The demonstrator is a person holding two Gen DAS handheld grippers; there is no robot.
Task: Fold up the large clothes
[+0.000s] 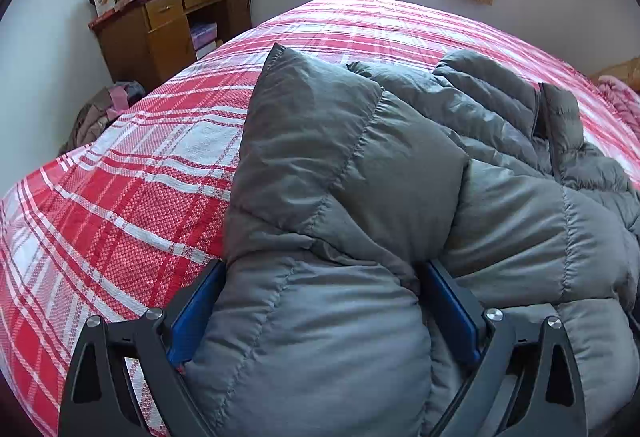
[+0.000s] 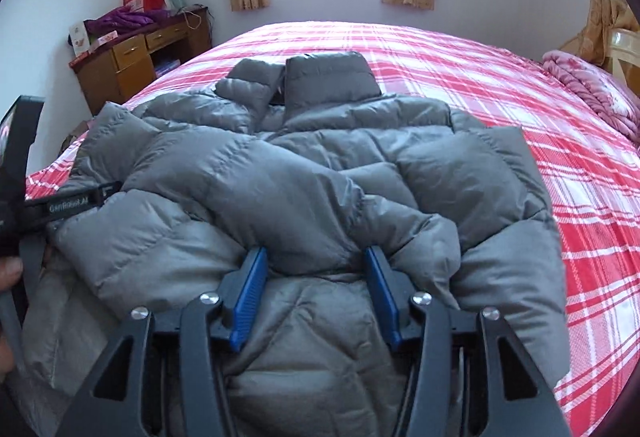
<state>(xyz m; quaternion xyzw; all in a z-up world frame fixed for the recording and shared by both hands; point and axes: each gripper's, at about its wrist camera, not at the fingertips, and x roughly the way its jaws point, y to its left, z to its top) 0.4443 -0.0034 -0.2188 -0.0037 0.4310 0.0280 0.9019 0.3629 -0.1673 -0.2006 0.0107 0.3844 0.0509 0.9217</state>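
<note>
A grey puffer jacket point(image 1: 360, 165) lies spread on the red-and-white plaid bed point(image 1: 120, 197). In the right wrist view the jacket point(image 2: 320, 165) has its collar toward the window and a sleeve folded across its body. My left gripper point(image 1: 325, 265) stands wide, and a puffy fold at the jacket's left edge bulges up between its blue pads point(image 1: 196, 313). My right gripper point(image 2: 315, 251) is partly open over the jacket's near hem; its pads point(image 2: 250, 297) rest on the fabric without pinching it. The left gripper's body point(image 2: 72, 201) and a hand point(image 2: 8, 269) show at the left edge.
A wooden desk point(image 1: 168, 33) piled with a purple garment and boxes stands in the far left corner. Clothes lie heaped on the floor point(image 1: 100, 117) beside it. A pink blanket point(image 2: 588, 89) lies at the bed's right side near a pale chair point(image 2: 624, 49). The bed cover point(image 2: 520, 77) stretches toward the window.
</note>
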